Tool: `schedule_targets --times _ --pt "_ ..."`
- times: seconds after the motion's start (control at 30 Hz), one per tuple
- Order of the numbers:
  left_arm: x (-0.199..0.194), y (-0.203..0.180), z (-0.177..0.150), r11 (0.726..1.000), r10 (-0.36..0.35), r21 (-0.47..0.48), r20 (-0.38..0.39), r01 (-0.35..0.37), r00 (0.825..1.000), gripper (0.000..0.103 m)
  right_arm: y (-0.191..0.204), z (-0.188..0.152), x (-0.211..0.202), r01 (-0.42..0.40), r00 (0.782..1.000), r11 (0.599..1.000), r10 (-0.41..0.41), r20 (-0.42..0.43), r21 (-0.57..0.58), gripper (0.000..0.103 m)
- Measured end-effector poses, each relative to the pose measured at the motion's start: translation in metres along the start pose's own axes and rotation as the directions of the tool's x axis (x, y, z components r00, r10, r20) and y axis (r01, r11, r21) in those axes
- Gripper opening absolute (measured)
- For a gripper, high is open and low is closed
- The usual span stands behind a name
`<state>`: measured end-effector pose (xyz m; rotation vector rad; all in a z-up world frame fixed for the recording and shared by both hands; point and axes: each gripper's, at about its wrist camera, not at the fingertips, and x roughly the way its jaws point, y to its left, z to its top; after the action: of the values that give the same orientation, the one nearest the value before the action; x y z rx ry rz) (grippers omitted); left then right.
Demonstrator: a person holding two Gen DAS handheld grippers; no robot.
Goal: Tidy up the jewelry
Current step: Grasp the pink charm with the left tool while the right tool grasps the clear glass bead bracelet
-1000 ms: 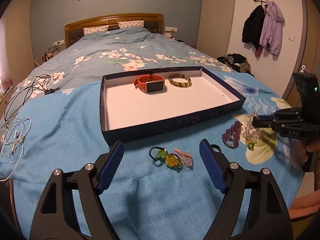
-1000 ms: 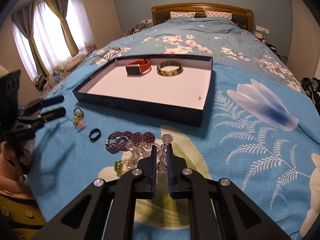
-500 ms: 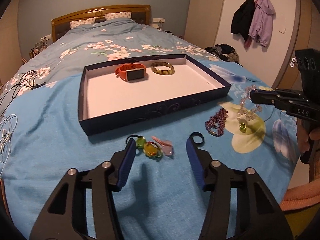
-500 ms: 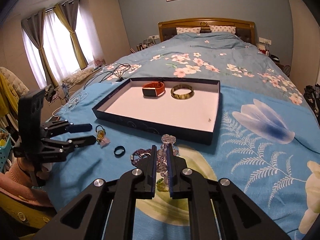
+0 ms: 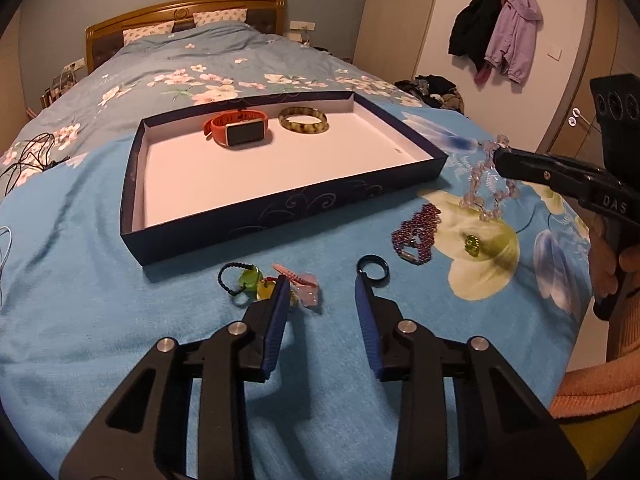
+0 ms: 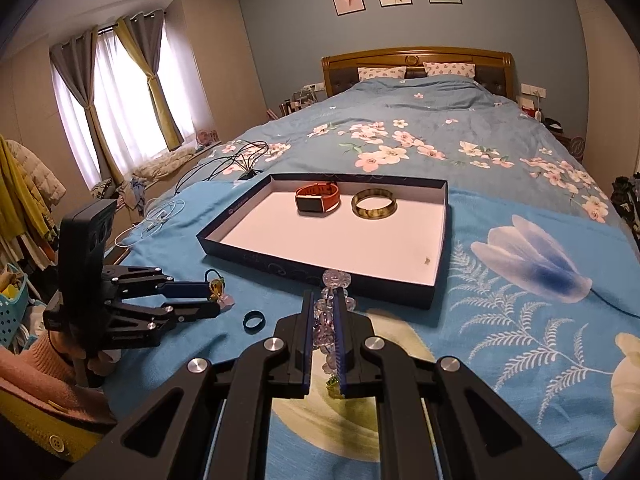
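A dark blue tray (image 5: 280, 210) (image 6: 320, 270) lies on the bed and holds an orange watch (image 5: 238, 132) (image 6: 318, 198) and a green bangle (image 5: 303, 120) (image 6: 374, 204). My right gripper (image 6: 325, 300) (image 5: 498, 158) is shut on a clear bead bracelet (image 5: 482, 188) (image 6: 335, 280), lifted above the bed right of the tray. My left gripper (image 5: 322, 286) (image 6: 216, 298) is open, low over the bed. A pink clip (image 5: 304, 286) lies between its fingertips, and green and yellow hair ties (image 5: 246, 280) lie just left of them. A black ring (image 5: 374, 268) (image 6: 255, 320) is at the right fingertip.
A purple bead bracelet (image 5: 416, 234) and a small green ring (image 5: 472, 244) lie on the bed right of the black ring. Cables (image 6: 236, 162) lie on the bed left of the tray. Coats (image 5: 496, 36) hang on the wall at the right.
My right gripper has lifted the clear bead bracelet off the bed. My left gripper has narrowed its opening and moved forward onto the hair ties and pink clip.
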<state>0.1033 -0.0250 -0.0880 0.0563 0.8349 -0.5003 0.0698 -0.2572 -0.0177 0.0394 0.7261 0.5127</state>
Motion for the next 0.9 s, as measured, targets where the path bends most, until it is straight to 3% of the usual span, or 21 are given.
schedule_targets --times 0.13,0.3,0.47,0.9 --pt "0.004 0.000 0.005 1.000 0.004 0.011 -0.002 -0.004 1.000 0.032 0.000 -0.002 0.004 -0.005 1.000 1.000 0.006 -0.010 0.004 0.008" --pt "0.013 0.002 0.010 1.000 0.010 -0.001 -0.020 -0.010 1.000 0.014 0.000 -0.003 0.007 -0.009 1.000 1.000 0.009 -0.014 0.011 0.008" --pt "0.014 0.007 0.012 1.000 0.006 -0.019 -0.016 -0.006 1.000 0.004 0.000 -0.001 0.007 -0.013 1.000 1.000 0.013 -0.008 0.010 0.008" --pt "-0.009 0.009 0.024 0.999 -0.038 -0.030 0.073 0.040 0.997 0.004 0.001 0.015 0.005 -0.032 0.999 0.999 0.032 0.034 0.005 0.008"
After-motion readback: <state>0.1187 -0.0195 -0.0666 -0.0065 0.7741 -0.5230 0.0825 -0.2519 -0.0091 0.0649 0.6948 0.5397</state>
